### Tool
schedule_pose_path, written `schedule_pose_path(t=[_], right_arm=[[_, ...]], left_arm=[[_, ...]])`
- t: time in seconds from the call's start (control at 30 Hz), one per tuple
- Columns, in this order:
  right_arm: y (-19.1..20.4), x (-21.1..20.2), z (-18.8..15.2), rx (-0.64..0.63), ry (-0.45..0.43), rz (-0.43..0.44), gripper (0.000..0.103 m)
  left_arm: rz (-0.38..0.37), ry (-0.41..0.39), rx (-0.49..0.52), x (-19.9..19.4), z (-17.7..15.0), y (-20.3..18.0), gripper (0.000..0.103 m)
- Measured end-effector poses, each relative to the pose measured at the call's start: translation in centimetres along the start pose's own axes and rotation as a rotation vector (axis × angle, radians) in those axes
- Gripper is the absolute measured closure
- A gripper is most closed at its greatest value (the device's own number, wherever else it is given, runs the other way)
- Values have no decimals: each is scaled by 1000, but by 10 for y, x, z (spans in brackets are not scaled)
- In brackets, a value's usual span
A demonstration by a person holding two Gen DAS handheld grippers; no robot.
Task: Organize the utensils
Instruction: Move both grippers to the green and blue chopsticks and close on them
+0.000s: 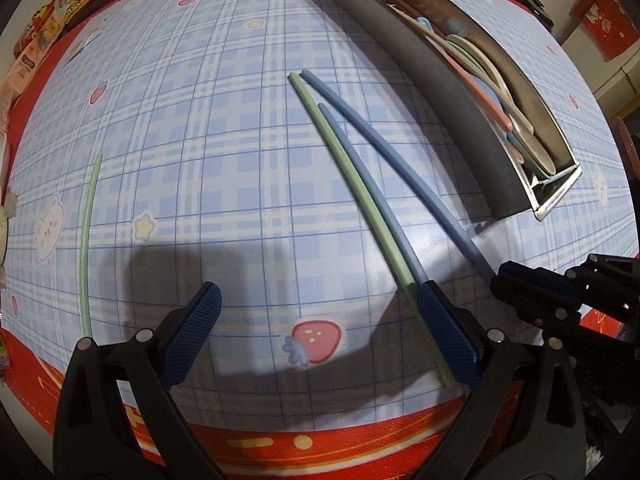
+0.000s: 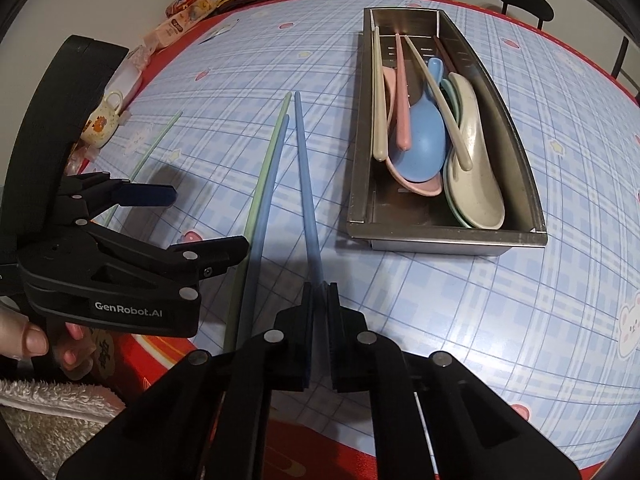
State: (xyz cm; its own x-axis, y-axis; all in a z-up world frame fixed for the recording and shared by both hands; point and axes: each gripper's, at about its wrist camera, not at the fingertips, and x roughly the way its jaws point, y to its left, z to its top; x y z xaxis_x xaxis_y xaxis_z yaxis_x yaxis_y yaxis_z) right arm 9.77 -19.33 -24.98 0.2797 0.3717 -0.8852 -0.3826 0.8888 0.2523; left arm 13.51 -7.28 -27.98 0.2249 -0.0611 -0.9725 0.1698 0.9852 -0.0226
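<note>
Right tongs (image 2: 319, 292) are pinched shut on the near end of a blue chopstick (image 2: 306, 184), whose far tip still lies on the desk (image 2: 480, 320) pointing toward twelve o'clock. Left tongs (image 1: 320, 312) hang wide and empty at about nine o'clock of it, their right pad beside a green chopstick (image 1: 352, 196) and a second blue chopstick (image 1: 372, 196) lying together. Another green chopstick (image 1: 86, 240) lies well apart at the far left. A steel utensil tray (image 2: 532, 184), holding spoons and chopsticks, sits at two o'clock. Pickup looks to be the step in hand; next the stick needs lifting level and carrying over the tray wall into the narrow chopstick side.
</note>
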Motion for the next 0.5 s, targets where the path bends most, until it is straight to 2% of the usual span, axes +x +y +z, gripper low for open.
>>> schedule_pose_path(t=[0.3,0.5], right_arm=[[1,1,0,10,1,1,96],[0,1,-1,21,1,2,96]], left_arm=[[14,-4,24,3,8,-10,5],[34,7,-18,7,13,2,5]])
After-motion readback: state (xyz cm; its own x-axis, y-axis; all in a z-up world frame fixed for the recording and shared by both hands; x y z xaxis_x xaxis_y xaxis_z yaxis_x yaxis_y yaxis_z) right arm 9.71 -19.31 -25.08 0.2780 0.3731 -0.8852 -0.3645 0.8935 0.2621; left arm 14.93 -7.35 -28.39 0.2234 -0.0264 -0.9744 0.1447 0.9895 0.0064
